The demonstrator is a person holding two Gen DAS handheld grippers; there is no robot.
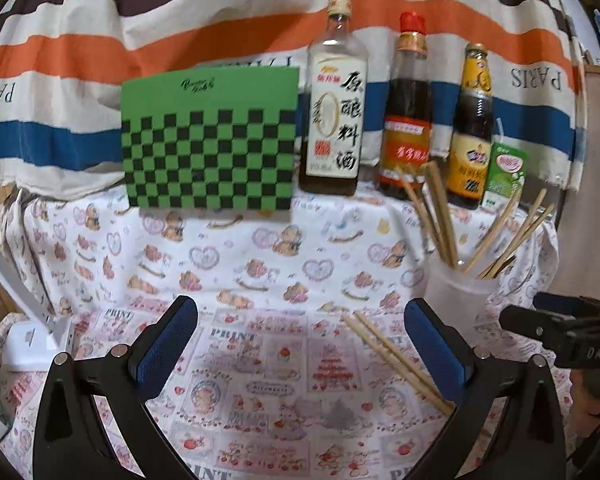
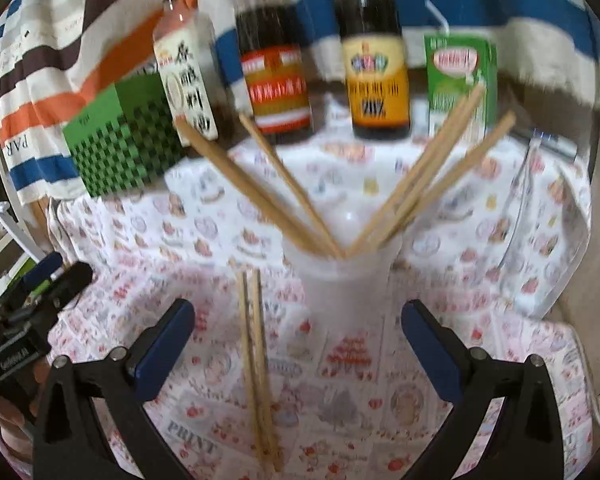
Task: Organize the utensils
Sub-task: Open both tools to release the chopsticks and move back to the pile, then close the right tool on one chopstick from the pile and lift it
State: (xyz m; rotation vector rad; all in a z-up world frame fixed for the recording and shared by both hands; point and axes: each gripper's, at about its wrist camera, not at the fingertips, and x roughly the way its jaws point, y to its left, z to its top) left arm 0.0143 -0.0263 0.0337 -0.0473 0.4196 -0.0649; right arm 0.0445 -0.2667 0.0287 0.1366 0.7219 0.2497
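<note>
Printed cloth covers the table (image 1: 260, 264). Both the left claw (image 1: 300, 344) and the right claw (image 2: 298, 344) are spread wide, pinching nothing. Two loose chopsticks (image 2: 256, 368) lie between the right claw's fingers; the blurred white cup (image 2: 340, 276), seemingly plastic, holds more chopsticks just ahead.

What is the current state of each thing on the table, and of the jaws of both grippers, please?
left gripper: jaws wide open, nothing between them.
right gripper: jaws wide open, over the loose pair.
cup: upright, holding several chopsticks.
chopsticks in the cup: standing, fanned outward.
loose chopsticks: lying flat on the cloth beside the cup.
three bottles: upright; the caps in view are on.
drink carton: upright, straw inserted.
checkered box: standing.
</note>
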